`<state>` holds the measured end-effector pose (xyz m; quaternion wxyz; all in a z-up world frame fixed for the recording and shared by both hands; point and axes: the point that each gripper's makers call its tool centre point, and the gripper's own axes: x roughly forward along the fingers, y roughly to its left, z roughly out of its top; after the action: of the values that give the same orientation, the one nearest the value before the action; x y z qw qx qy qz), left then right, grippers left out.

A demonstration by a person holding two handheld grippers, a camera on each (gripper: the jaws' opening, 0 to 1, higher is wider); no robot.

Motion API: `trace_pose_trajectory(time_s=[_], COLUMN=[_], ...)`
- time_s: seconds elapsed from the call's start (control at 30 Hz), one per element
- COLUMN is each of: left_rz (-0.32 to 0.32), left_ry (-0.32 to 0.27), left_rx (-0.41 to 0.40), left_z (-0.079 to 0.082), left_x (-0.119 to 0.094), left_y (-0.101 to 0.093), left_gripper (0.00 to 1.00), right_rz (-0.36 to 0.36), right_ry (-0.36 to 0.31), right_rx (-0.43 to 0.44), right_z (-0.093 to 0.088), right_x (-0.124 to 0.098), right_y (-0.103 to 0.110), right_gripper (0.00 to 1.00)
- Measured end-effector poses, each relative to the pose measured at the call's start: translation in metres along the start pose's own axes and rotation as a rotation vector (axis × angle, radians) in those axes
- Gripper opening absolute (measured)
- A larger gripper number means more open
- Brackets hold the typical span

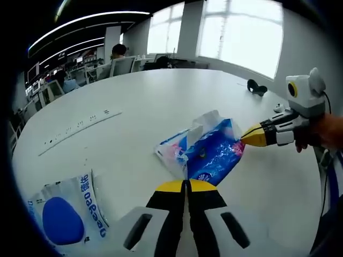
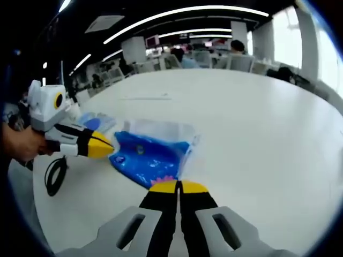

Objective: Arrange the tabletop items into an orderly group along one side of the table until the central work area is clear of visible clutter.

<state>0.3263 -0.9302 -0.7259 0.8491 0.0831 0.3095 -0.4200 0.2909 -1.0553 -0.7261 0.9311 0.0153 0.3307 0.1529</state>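
Both grippers, left (image 1: 186, 184) and right (image 2: 177, 186), are clamped on opposite edges of the crinkled blue plastic tissue pack (image 1: 206, 152) mid-table, with the white-and-blue pouch (image 1: 67, 214) near it, so grouping looks barely started on the round white table (image 1: 139, 96).

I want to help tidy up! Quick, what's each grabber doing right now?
Left gripper: shut on the edge of the blue tissue pack.
Right gripper: shut on the same tissue pack's opposite edge.
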Motion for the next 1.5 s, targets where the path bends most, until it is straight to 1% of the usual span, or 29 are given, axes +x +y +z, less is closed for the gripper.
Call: trace_pose_trajectory(time_s=[0.03, 0.1, 0.17, 0.23, 0.43, 0.63, 0.8, 1.07, 1.2, 1.37, 1.5], left_rz=[0.001, 0.004, 0.018, 0.023, 0.05, 0.079, 0.12, 0.142, 0.153, 0.171, 0.178], left_ry=[-0.002, 0.001, -0.012, -0.021, -0.026, -0.023, -0.015, 0.013, 0.028, 0.028, 0.029], left_rx=[-0.002, -0.006, 0.012, 0.012, 0.023, 0.031, 0.011, 0.016, 0.033, 0.045, 0.031], left_z=[0.001, 0.001, 0.005, 0.008, 0.01, 0.006, -0.001, -0.009, -0.013, -0.013, -0.014], left_x=[-0.002, -0.004, -0.007, -0.01, -0.015, -0.021, -0.025, -0.027, -0.027, -0.028, -0.028], left_y=[0.001, 0.003, 0.006, 0.008, 0.016, 0.024, 0.033, 0.039, 0.043, 0.049, 0.051], left_gripper=[0.0, 0.0, 0.0, 0.0, 0.0, 0.0, 0.0, 0.0, 0.0, 0.01, 0.01], right_rz=[0.0, 0.006, 0.015, 0.015, 0.029, 0.051, 0.068, 0.084, 0.09, 0.099, 0.098], right_ry=[-0.003, -0.006, -0.012, -0.021, -0.029, -0.037, -0.037, -0.02, -0.009, -0.002, -0.002], right_rx=[-0.017, -0.021, -0.023, -0.034, -0.034, -0.048, -0.053, -0.062, -0.062, -0.076, -0.082], right_z=[0.001, 0.003, 0.006, 0.009, 0.016, 0.021, 0.022, 0.019, 0.016, 0.014, 0.016], right_x=[0.0, 0.001, 0.001, 0.002, 0.007, 0.014, 0.02, 0.028, 0.03, 0.033, 0.035], right_y=[0.002, 0.003, 0.006, 0.007, 0.013, 0.022, 0.031, 0.038, 0.043, 0.047, 0.047], right_gripper=[0.0, 0.0, 0.0, 0.0, 0.0, 0.0, 0.0, 0.0, 0.0, 0.0, 0.0])
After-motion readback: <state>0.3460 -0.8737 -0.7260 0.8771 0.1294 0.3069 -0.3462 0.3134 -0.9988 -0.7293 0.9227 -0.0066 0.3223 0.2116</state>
